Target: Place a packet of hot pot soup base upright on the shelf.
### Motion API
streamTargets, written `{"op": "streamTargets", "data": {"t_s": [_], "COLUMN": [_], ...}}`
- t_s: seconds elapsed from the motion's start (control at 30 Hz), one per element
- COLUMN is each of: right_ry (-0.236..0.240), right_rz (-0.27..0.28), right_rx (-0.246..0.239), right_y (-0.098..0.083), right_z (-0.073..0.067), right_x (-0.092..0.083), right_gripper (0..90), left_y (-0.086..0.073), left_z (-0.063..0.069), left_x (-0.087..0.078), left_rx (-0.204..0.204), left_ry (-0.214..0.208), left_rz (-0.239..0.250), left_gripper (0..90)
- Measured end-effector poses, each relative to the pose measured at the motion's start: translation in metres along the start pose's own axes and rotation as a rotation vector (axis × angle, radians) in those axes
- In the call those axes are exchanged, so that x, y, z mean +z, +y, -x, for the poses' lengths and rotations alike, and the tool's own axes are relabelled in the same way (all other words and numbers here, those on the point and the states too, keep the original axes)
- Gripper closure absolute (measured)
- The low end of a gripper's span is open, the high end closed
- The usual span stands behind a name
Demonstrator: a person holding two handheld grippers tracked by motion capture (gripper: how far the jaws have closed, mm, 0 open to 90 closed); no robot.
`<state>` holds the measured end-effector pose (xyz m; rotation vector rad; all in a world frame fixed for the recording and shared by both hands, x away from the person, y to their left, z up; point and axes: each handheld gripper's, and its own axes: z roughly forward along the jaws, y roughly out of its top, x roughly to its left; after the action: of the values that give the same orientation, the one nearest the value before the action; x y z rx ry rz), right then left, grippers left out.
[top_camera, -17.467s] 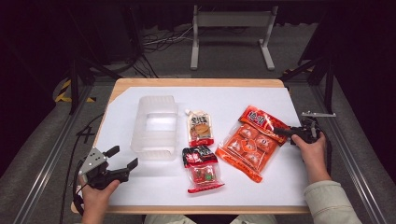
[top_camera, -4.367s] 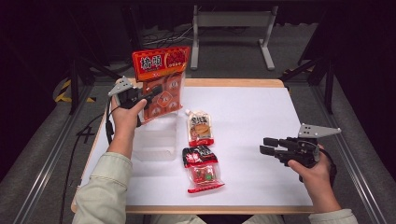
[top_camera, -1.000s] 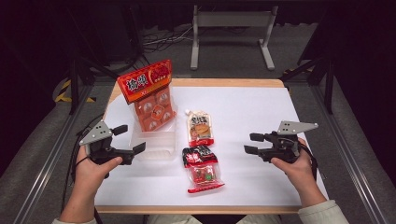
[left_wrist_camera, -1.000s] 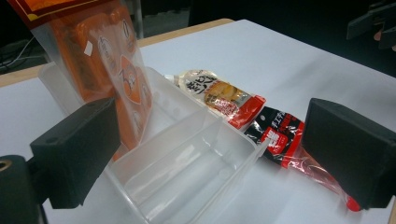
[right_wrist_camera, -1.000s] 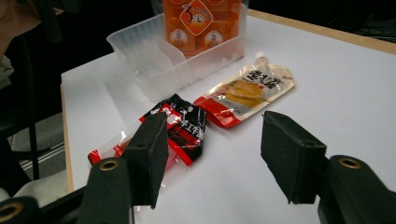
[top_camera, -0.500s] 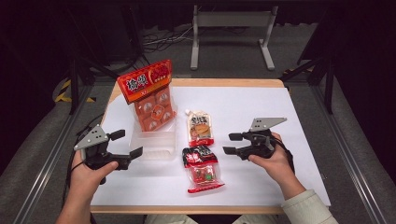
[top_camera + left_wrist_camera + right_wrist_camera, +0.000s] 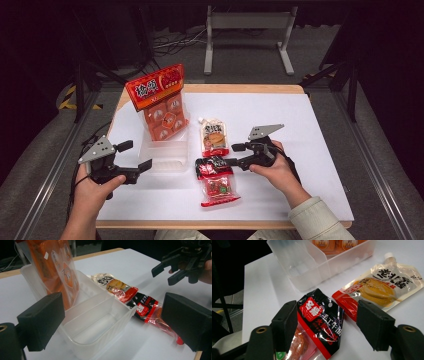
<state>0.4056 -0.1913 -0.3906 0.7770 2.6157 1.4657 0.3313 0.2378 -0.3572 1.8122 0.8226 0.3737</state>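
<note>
Over the red-black packet (image 7: pixel 322 322), right tongs (image 7: pixel 327 327), newly arrived, wider.

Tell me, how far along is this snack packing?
One done: the orange pack stands in the clear bin. In hand: the right gripper, jaws just opening, straddles the black-and-red packet without gripping. Left over: that packet and the spouted pouch lie on the table.

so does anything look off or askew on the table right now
Only the big orange snack pack: it stands on end in the far compartment of the clear bin, leaning and poking well above the rim rather than lying inside. The pouch and the black-topped packet lie flat on the table, overlapping slightly. Nothing looks spilled or torn.
</note>
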Motion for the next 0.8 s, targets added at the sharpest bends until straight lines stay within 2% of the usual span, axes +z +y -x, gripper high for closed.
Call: {"op": "streamTargets", "data": {"t_s": [0.6,0.8], "right_ry": [-0.008,0.001], "right_rz": [-0.114,-0.159], "right_rx": [0.010,0.019], "right_y": [-0.005,-0.009], "right_z": [0.008,0.010], "right_x": [0.033,0.044], "right_gripper": [32.2,32.2], "left_y": [0.000,-0.001], "left_z": [-0.001,-0.002], "left_x": [0.001,0.002], "left_rx": [0.010,-0.001], "left_ry": [0.002,0.002], "left_rz": [-0.006,-0.007], "left_gripper": [5.8,5.8]}}
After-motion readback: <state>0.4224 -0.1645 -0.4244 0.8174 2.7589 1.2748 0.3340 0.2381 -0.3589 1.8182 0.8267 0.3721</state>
